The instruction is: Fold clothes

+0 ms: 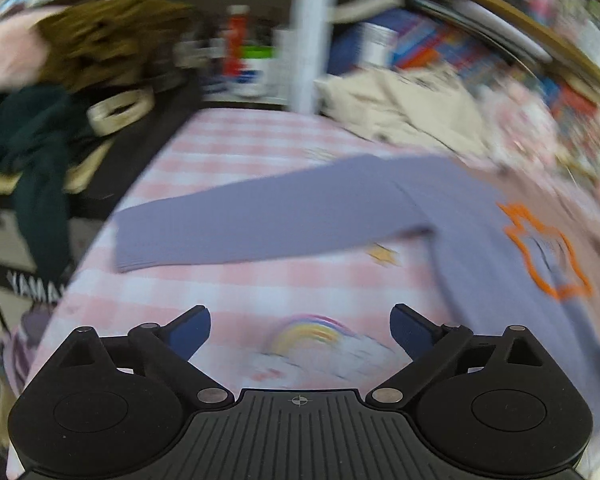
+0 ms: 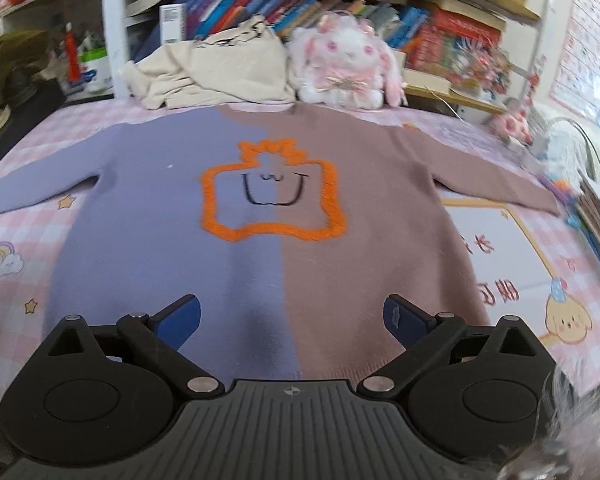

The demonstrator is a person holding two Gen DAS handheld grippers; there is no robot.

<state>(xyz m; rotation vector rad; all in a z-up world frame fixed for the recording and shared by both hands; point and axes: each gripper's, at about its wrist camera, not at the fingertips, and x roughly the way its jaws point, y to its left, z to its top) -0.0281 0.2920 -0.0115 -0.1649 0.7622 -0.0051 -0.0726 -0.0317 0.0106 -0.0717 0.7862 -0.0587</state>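
1. Holding both tools low over the pink checked cloth (image 1: 228,292) that covers the bench, I have my right hand-held gripper (image 2: 292,320) with its blue pads wide apart and nothing between them, poised right over the hem of the two-tone knitted sweater (image 2: 260,264).
2. My left hand-held gripper (image 1: 300,332) is likewise spread and empty, above bare cloth with a rainbow print, just short of the sweater's lilac sleeve (image 1: 260,224).
3. That lilac-and-mauve sweater lies flat and face up, hem nearest me, collar farthest, so its long axis runs straight away from my right tool.
4. An orange outlined figure (image 2: 272,196) sits mid-chest, on the seam between the two colours.
5. Both sleeves reach out sideways: the lilac one crosses ahead of my left tool, its cuff to the left; the mauve sleeve (image 2: 492,184) runs off to the right.
6. So, as I judge it, each sleeve belongs to the tool on its own side, and the hem to my right.
7. Beyond the collar lie a crumpled cream garment (image 2: 212,76) and a white-and-pink plush rabbit (image 2: 348,64), with bookshelves behind.
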